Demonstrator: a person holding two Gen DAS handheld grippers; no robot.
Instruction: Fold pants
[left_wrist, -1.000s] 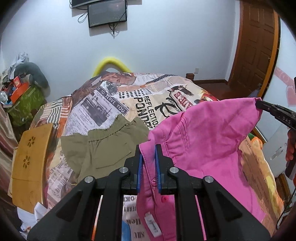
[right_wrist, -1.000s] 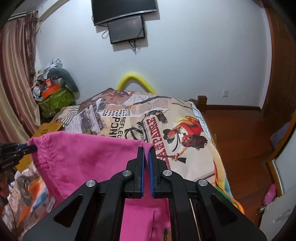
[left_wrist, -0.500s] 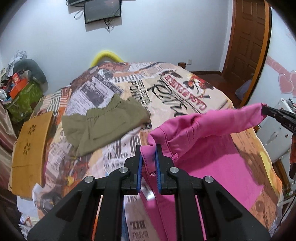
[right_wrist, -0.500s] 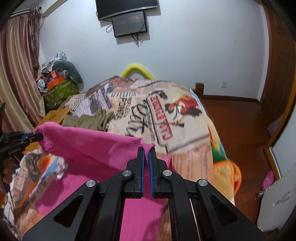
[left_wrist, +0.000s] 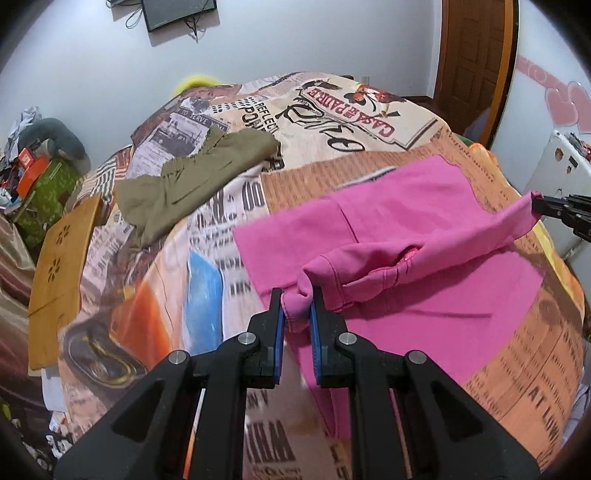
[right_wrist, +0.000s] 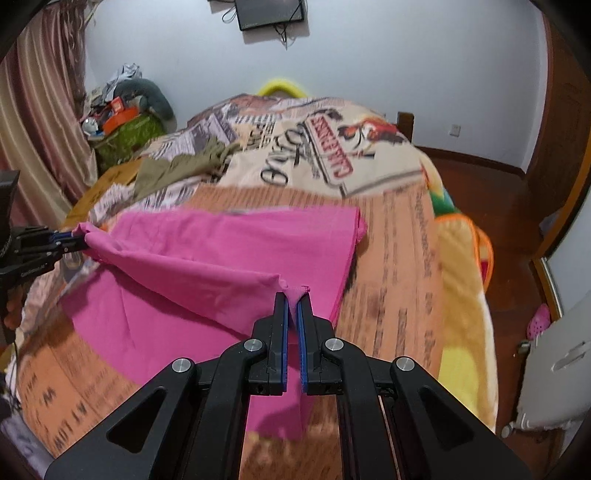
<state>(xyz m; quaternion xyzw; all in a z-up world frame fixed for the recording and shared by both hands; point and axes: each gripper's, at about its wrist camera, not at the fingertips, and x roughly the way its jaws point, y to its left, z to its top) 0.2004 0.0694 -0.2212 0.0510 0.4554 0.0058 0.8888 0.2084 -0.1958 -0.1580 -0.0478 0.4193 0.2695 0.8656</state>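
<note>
We see the left gripper (left_wrist: 297, 304) with its blue-padded fingers (left_wrist: 279, 325) clenched on a bunched corner of the pink pants (left_wrist: 399, 236), the cloth puckered between the pads. The right gripper (right_wrist: 292, 306) pinches another corner of the same garment, its fingers (right_wrist: 283, 325) almost touching with only a thin fold of pink between them. Between the two grips the upper edge of the pants hangs raised as a slack band, while the rest of the fabric lies spread flat on the bed (left_wrist: 369, 122), on the orange printed part of the blanket near its close end. Farther up the bed we find an olive green garment (left_wrist: 192, 177) lying crumpled, well apart from the pink cloth. A wooden board (left_wrist: 62, 273) rests at the bed's left edge, and a dark screen (right_wrist: 271, 13) hangs on the white wall beyond.
</note>
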